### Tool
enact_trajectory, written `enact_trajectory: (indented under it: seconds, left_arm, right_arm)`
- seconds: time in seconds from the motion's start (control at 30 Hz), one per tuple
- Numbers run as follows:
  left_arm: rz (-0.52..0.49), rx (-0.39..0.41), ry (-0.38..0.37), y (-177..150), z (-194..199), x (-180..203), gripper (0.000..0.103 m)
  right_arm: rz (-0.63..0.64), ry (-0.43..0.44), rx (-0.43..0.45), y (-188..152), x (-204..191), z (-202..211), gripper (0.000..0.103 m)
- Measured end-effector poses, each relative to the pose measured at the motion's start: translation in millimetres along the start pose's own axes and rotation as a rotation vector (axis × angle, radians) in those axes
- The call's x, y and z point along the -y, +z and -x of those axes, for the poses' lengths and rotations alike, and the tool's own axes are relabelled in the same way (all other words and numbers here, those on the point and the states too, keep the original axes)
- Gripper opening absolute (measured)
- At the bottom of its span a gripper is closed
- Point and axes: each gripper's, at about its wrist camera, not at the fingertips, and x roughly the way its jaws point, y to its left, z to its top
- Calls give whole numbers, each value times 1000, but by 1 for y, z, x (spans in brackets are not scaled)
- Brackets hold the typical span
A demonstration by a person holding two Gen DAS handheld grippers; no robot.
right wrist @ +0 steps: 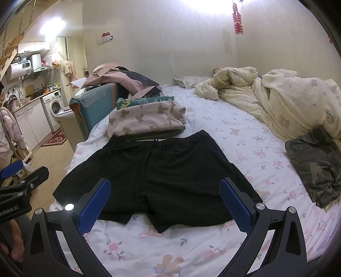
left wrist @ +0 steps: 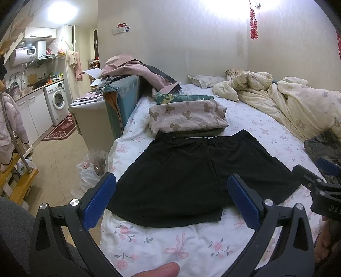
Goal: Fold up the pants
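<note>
Pale walls point(left wrist: 170, 32); tiled floor point(left wrist: 57, 153) left of bed point(right wrist: 245, 136); washing machine point(left wrist: 56, 100) beyond; glaring ceiling light point(left wrist: 61, 10).

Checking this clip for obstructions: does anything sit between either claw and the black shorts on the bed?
Nothing visible does. The black shorts lie flat and spread on the flowered sheet, right ahead of both open claws, left and right. The folded teddy-bear cloth sits beyond the waistband, on the far side.

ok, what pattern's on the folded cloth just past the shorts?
Brown teddy bears on pale pink check, the folded cloth; clearest in the left wrist view.
</note>
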Motion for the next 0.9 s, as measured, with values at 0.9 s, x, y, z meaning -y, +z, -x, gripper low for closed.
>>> enact_trajectory:
  seconds: [0.9]
  left_arm:
    - [0, 7, -1, 12, 3, -4, 103]
  right_arm:
    - [3, -3, -6, 0, -5, 2, 103]
